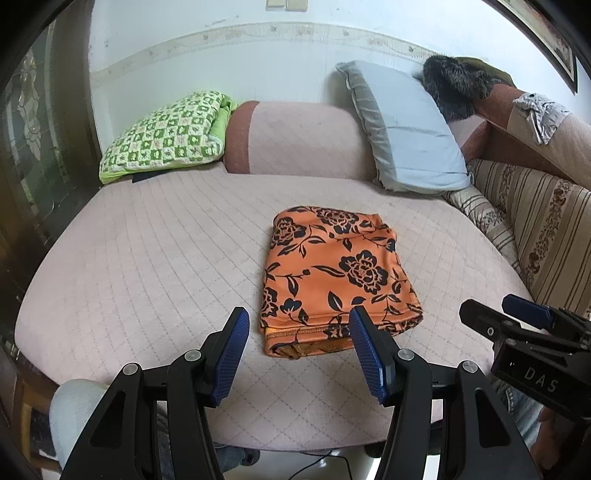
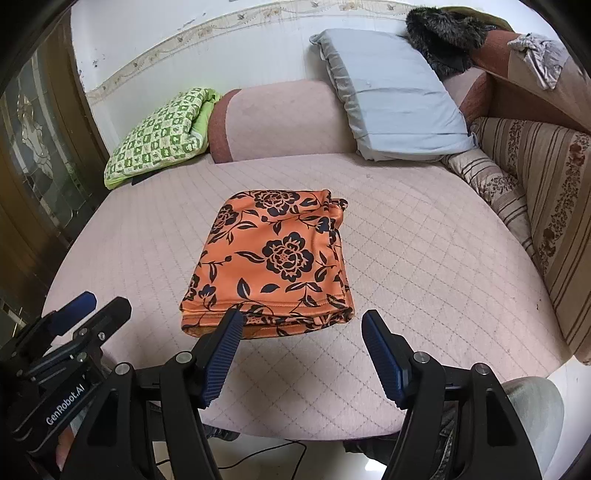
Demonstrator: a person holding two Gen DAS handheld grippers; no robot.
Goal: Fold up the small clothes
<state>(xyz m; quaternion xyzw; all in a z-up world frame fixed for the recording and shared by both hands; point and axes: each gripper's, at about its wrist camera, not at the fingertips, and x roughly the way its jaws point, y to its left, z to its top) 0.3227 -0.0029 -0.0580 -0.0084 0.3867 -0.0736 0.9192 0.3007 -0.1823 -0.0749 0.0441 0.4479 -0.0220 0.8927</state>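
Orange black-flowered fabric garment [image 1: 332, 273] is lying folded into a neat rectangle on the pink quilted bed [image 1: 147, 258], so folding looks finished. Left tool [image 1: 299, 354] and right tool [image 2: 303, 354] are both hovering above its near edge, spread and pinching nothing.

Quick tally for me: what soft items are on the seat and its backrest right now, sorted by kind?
Folded orange floral garment: 1
Folded green checked blanket: 1
Light blue pillow: 1
Striped floral cushion: 1
Dark furry item: 1
Crumpled grey-white cloth: 1
Total: 6
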